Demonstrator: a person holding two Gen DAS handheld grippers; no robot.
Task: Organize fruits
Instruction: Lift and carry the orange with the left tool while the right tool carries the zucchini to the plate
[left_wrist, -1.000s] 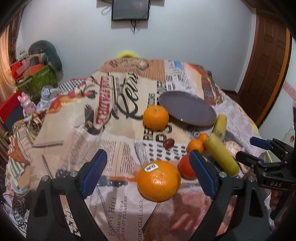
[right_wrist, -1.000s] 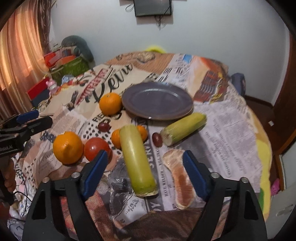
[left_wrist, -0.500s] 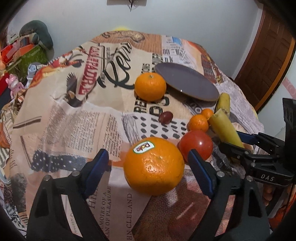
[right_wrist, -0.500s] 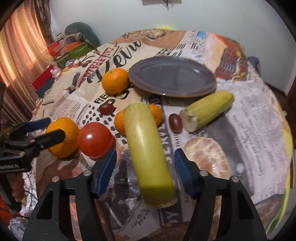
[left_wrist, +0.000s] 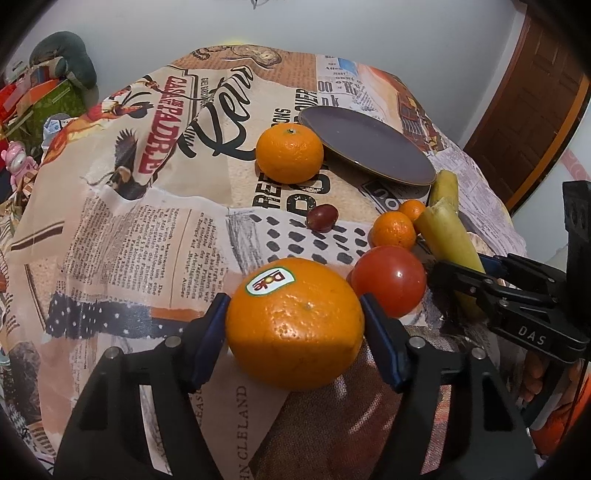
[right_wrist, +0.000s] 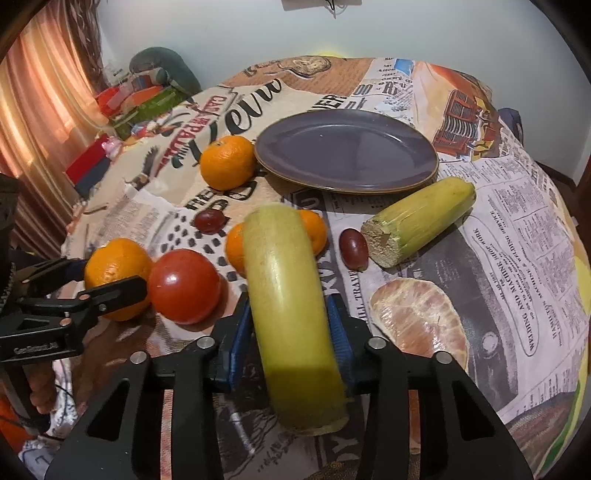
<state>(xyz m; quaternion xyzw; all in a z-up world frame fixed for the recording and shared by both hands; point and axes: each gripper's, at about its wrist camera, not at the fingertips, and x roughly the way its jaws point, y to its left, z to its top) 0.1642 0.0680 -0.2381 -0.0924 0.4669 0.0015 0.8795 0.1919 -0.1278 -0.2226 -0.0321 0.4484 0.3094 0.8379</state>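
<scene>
A big orange (left_wrist: 295, 332) with a sticker sits on the printed cloth between the pads of my left gripper (left_wrist: 293, 306). The jaws are closing and both pads touch its sides. In the right wrist view a yellow-green banana piece (right_wrist: 291, 302) lies lengthwise between the pads of my right gripper (right_wrist: 288, 306), whose jaws are closing onto it. A red tomato (left_wrist: 389, 280) rests just right of the big orange. Behind them lies a purple plate (right_wrist: 343, 151), bare.
A smaller orange (left_wrist: 290, 153) sits by the plate's left rim. Two small mandarins (left_wrist: 393, 229) and two dark grapes (right_wrist: 354, 248) lie mid-table. A second banana piece (right_wrist: 421, 221) and a peeled citrus half (right_wrist: 417, 317) lie to the right. Boxes and toys (right_wrist: 140, 99) crowd the far left.
Both grippers came down toward the table and their jaws narrowed: the left around the big orange, the right around the banana piece.
</scene>
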